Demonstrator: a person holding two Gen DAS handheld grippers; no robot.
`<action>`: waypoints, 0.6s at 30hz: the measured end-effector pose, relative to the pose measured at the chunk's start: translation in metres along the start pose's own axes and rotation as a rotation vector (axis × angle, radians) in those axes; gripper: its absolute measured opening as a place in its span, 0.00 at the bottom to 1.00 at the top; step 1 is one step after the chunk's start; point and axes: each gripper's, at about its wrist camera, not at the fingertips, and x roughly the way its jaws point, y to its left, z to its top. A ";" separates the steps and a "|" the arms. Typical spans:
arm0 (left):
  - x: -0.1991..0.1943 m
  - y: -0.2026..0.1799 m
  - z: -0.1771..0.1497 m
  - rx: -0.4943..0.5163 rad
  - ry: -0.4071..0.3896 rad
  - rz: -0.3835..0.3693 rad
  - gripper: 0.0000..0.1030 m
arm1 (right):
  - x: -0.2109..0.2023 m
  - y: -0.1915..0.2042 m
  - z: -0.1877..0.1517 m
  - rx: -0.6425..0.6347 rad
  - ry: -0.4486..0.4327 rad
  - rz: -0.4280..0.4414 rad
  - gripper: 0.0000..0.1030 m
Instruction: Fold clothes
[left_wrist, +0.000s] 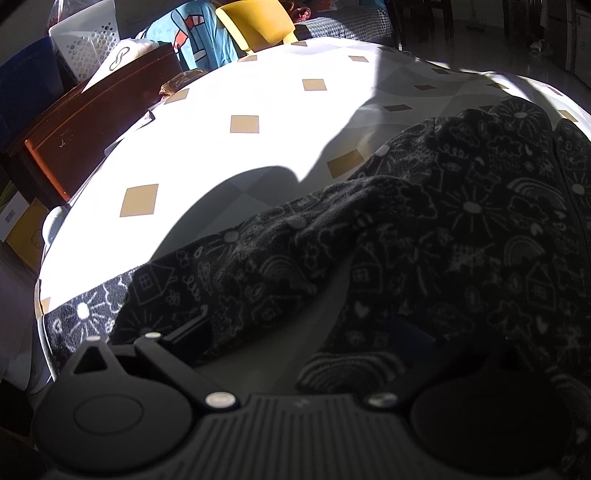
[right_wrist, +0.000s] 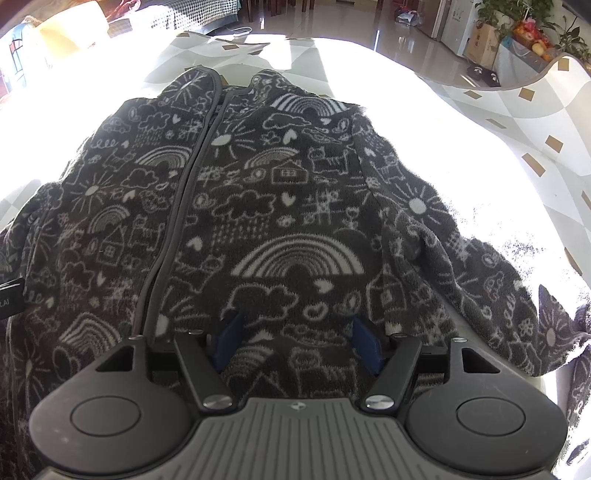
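Note:
A dark fleece jacket with white doodles of rainbows, suns and houses lies spread, zip side up, on the white tablecloth. My right gripper points down onto its near hem. The blue pads stand apart and are sunk into the fleece, with a stretch of fabric between them. In the left wrist view the jacket fills the right side, and one sleeve runs left toward the table edge. My left gripper hangs low over the gap between sleeve and body with its jaws wide. Its fingers are in deep shadow, partly under fabric.
The tablecloth carries tan diamonds, and its left edge drops off close by. Beyond it stand a brown wooden box, a white perforated basket, a yellow chair and a blue cloth. Plants and fruit sit far right.

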 end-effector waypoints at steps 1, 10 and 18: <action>-0.003 -0.001 0.000 0.006 0.000 -0.017 1.00 | 0.000 0.000 0.000 0.000 0.005 0.002 0.62; -0.036 -0.024 -0.008 0.129 0.000 -0.157 1.00 | -0.014 0.002 -0.005 -0.016 0.016 0.005 0.62; -0.055 -0.045 -0.020 0.270 0.020 -0.229 1.00 | -0.025 0.000 -0.009 -0.069 0.063 0.022 0.61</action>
